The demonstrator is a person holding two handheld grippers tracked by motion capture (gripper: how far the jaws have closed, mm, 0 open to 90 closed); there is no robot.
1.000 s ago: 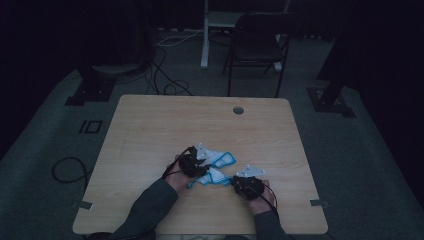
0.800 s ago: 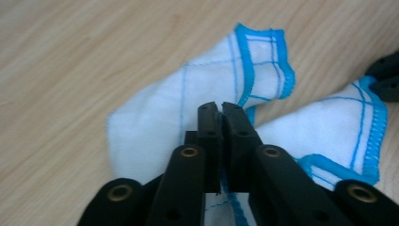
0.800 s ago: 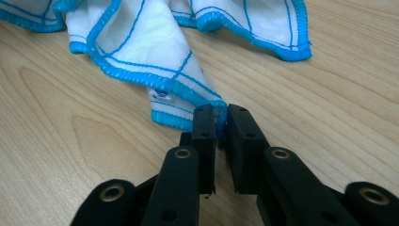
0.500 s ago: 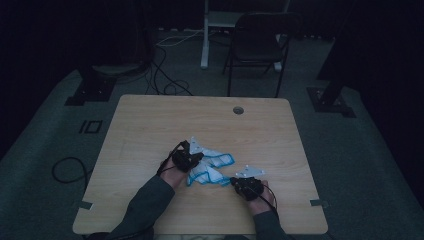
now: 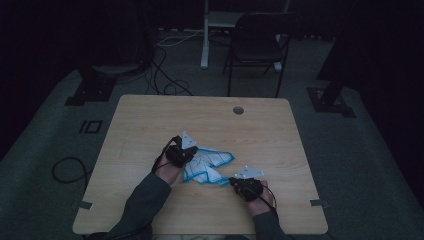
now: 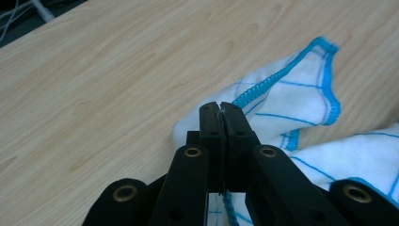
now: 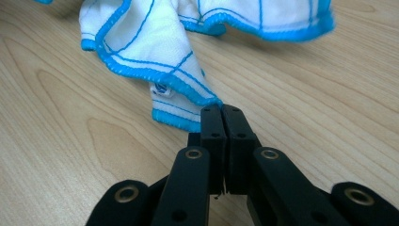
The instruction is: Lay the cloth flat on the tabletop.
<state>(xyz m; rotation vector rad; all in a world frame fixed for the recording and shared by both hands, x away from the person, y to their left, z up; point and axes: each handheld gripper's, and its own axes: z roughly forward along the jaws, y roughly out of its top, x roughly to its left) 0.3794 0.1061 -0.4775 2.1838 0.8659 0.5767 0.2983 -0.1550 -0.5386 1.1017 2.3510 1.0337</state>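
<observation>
Pale wood table (image 5: pixel 150 130) in a dark room; both pairs of jaws pinch the blue-edged cloth (image 5: pixel 207 165).

A white cloth with blue stitched edging and thin blue grid lines (image 5: pixel 207 164) lies crumpled on the light wooden table (image 5: pixel 150 120), toward its near edge. The left gripper (image 5: pixel 186 152) sits at the cloth's left end, the right gripper (image 5: pixel 234 182) at its near right corner, so the cloth lies between them. A small round hole in the tabletop (image 5: pixel 238 110) lies toward the far edge, behind the cloth. Beyond the table, a dark folding chair (image 5: pixel 260 47) stands on the floor, with loose cables (image 5: pixel 167 75) to its left.
</observation>
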